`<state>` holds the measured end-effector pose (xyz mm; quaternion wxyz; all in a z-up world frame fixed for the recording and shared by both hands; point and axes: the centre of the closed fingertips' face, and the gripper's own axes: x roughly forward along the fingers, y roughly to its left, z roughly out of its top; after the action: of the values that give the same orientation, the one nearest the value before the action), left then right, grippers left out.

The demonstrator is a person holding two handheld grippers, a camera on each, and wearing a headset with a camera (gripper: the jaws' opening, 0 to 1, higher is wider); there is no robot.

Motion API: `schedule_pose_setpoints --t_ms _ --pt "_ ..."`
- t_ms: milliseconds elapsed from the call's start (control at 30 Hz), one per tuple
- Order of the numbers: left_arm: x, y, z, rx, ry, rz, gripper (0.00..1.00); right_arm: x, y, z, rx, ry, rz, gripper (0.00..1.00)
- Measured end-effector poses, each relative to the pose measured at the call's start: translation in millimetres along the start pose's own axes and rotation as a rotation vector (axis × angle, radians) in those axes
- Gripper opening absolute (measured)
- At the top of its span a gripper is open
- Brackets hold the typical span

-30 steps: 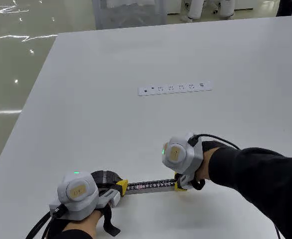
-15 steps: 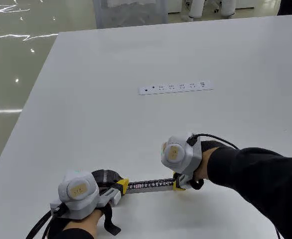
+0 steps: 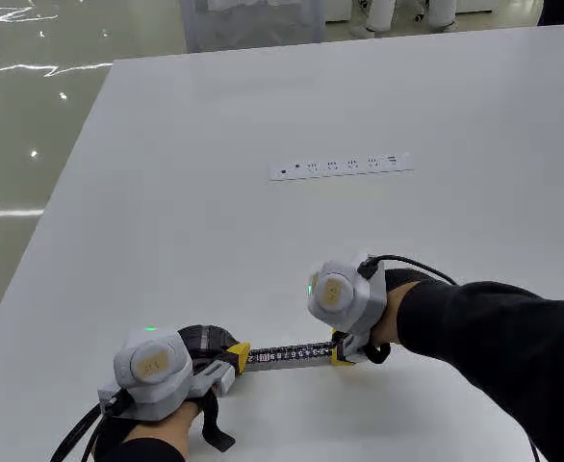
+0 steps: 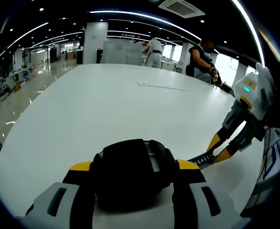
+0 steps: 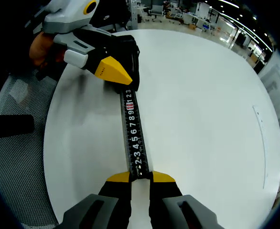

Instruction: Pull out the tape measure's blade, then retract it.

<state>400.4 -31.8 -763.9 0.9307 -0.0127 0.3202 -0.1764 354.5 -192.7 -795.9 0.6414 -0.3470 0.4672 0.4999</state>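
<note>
The case sits on the white table at 7 o'clock in the head view, close to the near edge. The left gripper grips it: the jaws stand wide, one yellow tip on each side of the black body, pressed against it. In the left gripper view the case lies at 6 o'clock between those tips.

From the case a short stretch of numbered blade runs along the table toward 3 o'clock in the head view and ends at the right gripper, at 5 o'clock. In the right gripper view the blade comes down from the case at 11 o'clock to the tips at 6 o'clock. Those jaws are nearly together, with the blade's end in the thin gap. They seem to pinch it, though the end hook is hidden between the tips.

A black sleeve reaches in from 4 o'clock. A black strap lies on the table beside the left gripper. A power strip lies well apart at 1 o'clock. Two people stand past the table's far end, at 12 o'clock in the left gripper view.
</note>
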Motion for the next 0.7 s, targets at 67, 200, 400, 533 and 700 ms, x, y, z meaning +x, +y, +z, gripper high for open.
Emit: schedule_pose_setpoints --t_ms 67,200,400,533,700 --pt "0.2 0.2 -0.1 0.0 0.0 0.0 0.61 0.1 0.0 0.6 0.002 -0.002 0.0 0.08" --pt "0.2 0.2 -0.2 -0.001 0.0 0.0 0.61 0.5 0.0 1.8 0.0 -0.004 0.0 0.08" --pt "0.5 0.6 -0.3 -0.001 -0.001 0.0 0.61 1.1 0.5 4.1 -0.002 -0.008 -0.004 0.08" --pt "0.6 0.4 -0.4 -0.001 0.0 0.0 0.61 1.2 1.1 4.8 0.0 -0.01 -0.003 0.08" --pt "0.4 0.2 -0.3 -0.001 0.0 0.0 0.61 1.7 1.3 6.7 -0.01 -0.014 -0.001 0.08"
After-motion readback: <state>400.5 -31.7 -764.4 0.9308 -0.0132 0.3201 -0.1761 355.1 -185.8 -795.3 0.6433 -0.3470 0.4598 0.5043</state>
